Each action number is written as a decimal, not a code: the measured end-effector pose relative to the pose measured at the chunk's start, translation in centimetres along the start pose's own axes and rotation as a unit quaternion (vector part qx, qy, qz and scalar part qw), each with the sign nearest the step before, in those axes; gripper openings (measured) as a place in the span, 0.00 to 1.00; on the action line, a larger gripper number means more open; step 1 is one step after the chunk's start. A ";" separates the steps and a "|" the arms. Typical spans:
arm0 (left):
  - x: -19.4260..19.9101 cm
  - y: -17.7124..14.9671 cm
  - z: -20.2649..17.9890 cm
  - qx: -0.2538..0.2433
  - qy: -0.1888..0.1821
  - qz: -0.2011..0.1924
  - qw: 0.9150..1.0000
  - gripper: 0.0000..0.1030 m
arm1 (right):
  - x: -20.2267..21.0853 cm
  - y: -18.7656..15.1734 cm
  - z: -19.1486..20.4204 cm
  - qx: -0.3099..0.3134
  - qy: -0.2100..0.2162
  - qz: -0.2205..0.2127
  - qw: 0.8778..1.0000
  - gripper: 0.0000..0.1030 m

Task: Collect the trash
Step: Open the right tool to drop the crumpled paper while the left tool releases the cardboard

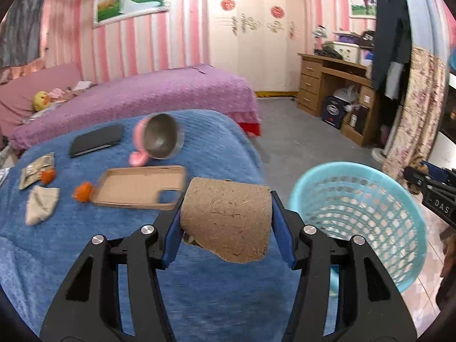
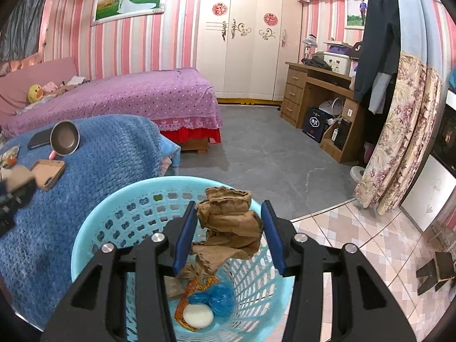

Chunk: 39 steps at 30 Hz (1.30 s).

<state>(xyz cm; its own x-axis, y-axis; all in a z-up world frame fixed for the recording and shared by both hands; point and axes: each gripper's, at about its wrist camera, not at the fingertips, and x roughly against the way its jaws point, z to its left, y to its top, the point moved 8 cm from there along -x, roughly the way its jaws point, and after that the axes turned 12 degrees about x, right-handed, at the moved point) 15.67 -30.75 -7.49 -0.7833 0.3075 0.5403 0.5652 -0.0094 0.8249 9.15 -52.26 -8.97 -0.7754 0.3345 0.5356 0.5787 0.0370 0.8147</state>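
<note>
My left gripper [image 1: 228,196] is shut on a piece of brown fibrous cardboard [image 1: 228,216], held over the edge of the blue blanket [image 1: 85,256], left of the turquoise basket [image 1: 342,166]. My right gripper [image 2: 228,208] is shut on crumpled brown paper [image 2: 230,222] above the basket [image 2: 128,196]. Inside the basket lie an orange wrapper [image 2: 199,282], blue plastic [image 2: 216,296] and a white round lump [image 2: 198,317]. On the blanket remain a foil wrapper [image 1: 35,171], orange scraps [image 1: 82,192] and a beige crumpled piece [image 1: 41,203].
Also on the blanket are a tan phone case [image 1: 136,185], a dark phone [image 1: 97,142] and a tipped metal cup with a pink handle [image 1: 161,136]. A purple bed [image 1: 142,94] stands behind. A wooden desk [image 2: 313,91] and a floral curtain [image 2: 399,142] are at right.
</note>
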 end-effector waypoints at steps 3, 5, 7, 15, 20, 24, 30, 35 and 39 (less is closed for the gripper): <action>-0.8 -0.5 -3.1 -0.010 -0.027 0.007 1.000 0.53 | -0.1 -0.2 -1.1 -0.011 -0.003 -0.002 1.000 0.44; -1.4 -0.7 -5.3 -0.023 -0.038 0.011 0.999 0.53 | -0.1 -0.3 -2.0 -0.017 -0.009 -0.002 1.000 0.44; -1.9 -1.0 -6.9 -0.028 -0.050 0.015 0.998 0.53 | -0.1 -0.7 -3.1 -0.032 -0.013 -0.001 0.999 0.44; -3.9 -2.2 -9.8 -0.052 -0.049 0.043 0.997 0.84 | -0.1 -1.8 -4.9 -0.054 -0.021 0.003 0.998 0.44; -2.9 -0.2 -6.6 -0.027 -0.024 0.018 0.999 0.92 | -0.2 -1.7 -4.3 -0.055 -0.016 0.002 0.998 0.44; -2.3 0.4 -4.0 -0.017 -0.007 0.016 1.000 0.95 | -0.5 -1.3 -2.7 -0.042 -0.006 0.004 0.999 0.44; -1.3 0.9 -0.4 -0.005 0.010 0.015 1.000 0.95 | -1.3 -0.4 -0.4 -0.038 0.006 0.008 0.999 0.45; -0.3 1.5 2.0 0.000 0.016 0.005 1.000 0.95 | -2.0 0.5 1.6 -0.028 0.011 0.012 0.999 0.47; 0.1 1.9 3.5 0.005 0.022 -0.001 1.000 0.95 | -2.3 1.0 3.2 -0.014 0.007 0.018 1.000 0.66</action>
<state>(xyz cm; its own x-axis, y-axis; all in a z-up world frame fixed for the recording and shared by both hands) 17.63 -27.39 -6.46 -0.7954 0.2654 0.5449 0.5652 0.0002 0.8249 12.34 -49.94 -10.10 -0.7580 0.3228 0.5668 0.5988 -0.0002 0.8009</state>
